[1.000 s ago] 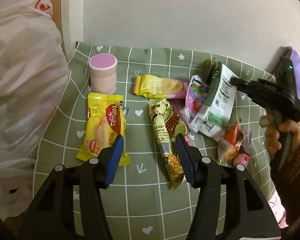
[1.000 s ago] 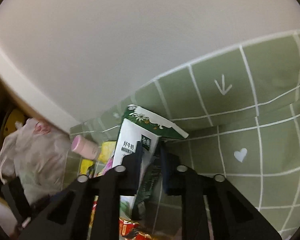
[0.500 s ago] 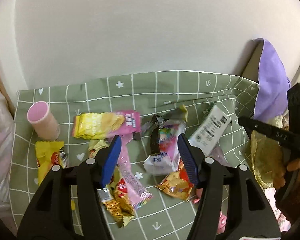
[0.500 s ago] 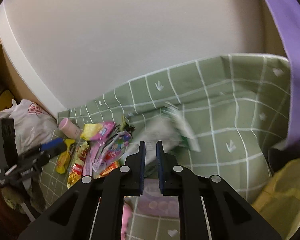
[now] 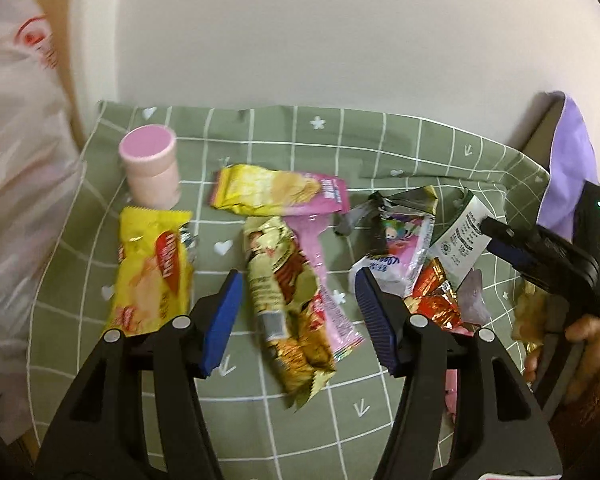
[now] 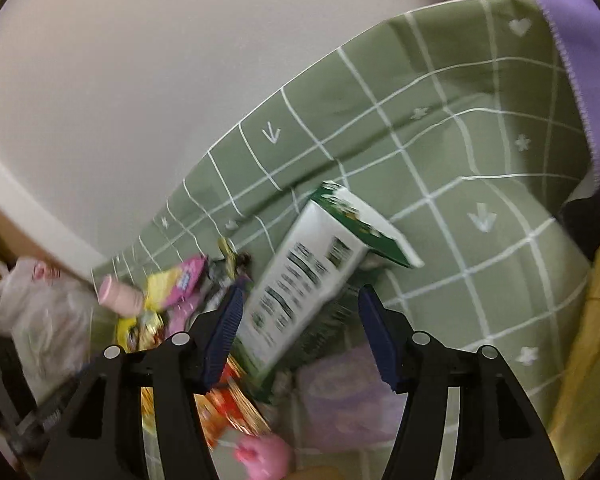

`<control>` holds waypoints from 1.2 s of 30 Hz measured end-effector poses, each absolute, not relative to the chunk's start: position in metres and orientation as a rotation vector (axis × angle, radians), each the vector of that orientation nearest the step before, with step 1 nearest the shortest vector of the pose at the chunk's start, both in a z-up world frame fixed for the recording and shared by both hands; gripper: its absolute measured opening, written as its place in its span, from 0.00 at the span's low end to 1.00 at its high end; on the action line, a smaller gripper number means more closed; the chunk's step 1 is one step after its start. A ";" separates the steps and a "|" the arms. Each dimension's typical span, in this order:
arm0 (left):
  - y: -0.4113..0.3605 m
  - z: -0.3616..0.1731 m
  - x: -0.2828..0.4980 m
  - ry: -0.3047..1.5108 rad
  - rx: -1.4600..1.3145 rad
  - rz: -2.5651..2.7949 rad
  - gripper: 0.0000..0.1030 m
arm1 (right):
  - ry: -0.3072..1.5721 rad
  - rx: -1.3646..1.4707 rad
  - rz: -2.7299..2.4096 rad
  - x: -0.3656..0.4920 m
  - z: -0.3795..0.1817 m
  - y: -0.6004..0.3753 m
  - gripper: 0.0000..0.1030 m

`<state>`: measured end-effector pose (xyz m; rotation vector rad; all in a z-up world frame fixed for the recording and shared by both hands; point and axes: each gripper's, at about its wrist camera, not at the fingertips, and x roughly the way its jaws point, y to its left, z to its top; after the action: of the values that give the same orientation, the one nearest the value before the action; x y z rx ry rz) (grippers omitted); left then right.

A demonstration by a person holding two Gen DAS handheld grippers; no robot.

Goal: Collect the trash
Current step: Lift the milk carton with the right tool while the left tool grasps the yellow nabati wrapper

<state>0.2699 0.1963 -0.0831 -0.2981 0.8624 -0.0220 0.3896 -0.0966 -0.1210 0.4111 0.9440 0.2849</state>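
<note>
Green checked cloth [image 5: 400, 152] carries the whole litter pile. White-and-green carton [image 6: 300, 292] lies between your right gripper [image 6: 300, 332] pads as its jaws are opening; contact looks lost, though blur hides it. Your left gripper [image 5: 298, 316] hangs half-wide, empty, over the gold wrapper [image 5: 288, 300]. Pink cup [image 5: 150, 168] stands upright far left.

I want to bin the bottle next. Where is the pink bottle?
In the left wrist view the pink bottle stands upright at the green cloth's far left corner, just behind the yellow wrapper.
</note>
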 end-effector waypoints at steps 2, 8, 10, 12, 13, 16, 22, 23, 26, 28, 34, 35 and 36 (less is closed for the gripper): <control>0.199 -0.083 0.262 0.857 -0.292 -0.013 0.54 | 0.955 0.394 0.232 0.405 -0.126 -0.091 0.55; 0.206 -0.086 0.239 0.851 -0.269 0.005 0.54 | 0.967 0.372 0.205 0.430 -0.130 -0.081 0.60; 0.211 -0.089 0.234 0.854 -0.297 0.009 0.54 | 0.979 0.345 0.262 0.431 -0.128 -0.079 0.54; 0.214 -0.092 0.234 0.857 -0.322 0.011 0.54 | 0.963 0.322 0.293 0.426 -0.119 -0.079 0.52; 0.215 -0.093 0.234 0.858 -0.330 0.011 0.54 | 0.951 0.309 0.310 0.421 -0.113 -0.080 0.52; 0.212 -0.093 0.234 0.854 -0.335 -0.002 0.54 | 0.887 0.280 0.345 0.407 -0.088 -0.083 0.51; 0.220 -0.088 0.232 0.823 -0.358 0.030 0.54 | 0.701 0.138 0.368 0.360 -0.036 -0.100 0.51; 0.223 -0.087 0.231 0.815 -0.360 0.044 0.54 | 0.684 0.112 0.372 0.353 -0.033 -0.105 0.51; 0.238 -0.087 0.229 0.790 -0.380 0.092 0.54 | 0.644 0.016 0.367 0.327 -0.027 -0.100 0.51; 0.245 -0.090 0.228 0.780 -0.369 0.137 0.54 | 0.648 0.004 0.365 0.315 -0.026 -0.106 0.51; 0.257 -0.113 0.228 0.821 -0.341 0.237 0.54 | 0.627 0.030 0.342 0.284 -0.020 -0.133 0.51; 0.259 -0.119 0.226 0.834 -0.360 0.241 0.54 | 0.629 0.032 0.343 0.281 -0.020 -0.135 0.51; 0.259 -0.124 0.226 0.844 -0.370 0.245 0.54 | 0.629 0.031 0.346 0.278 -0.020 -0.137 0.51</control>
<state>0.2257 0.2595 -0.1239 -0.3698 0.8444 0.2453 0.2779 -0.1369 -0.0201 0.0307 0.6292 0.3463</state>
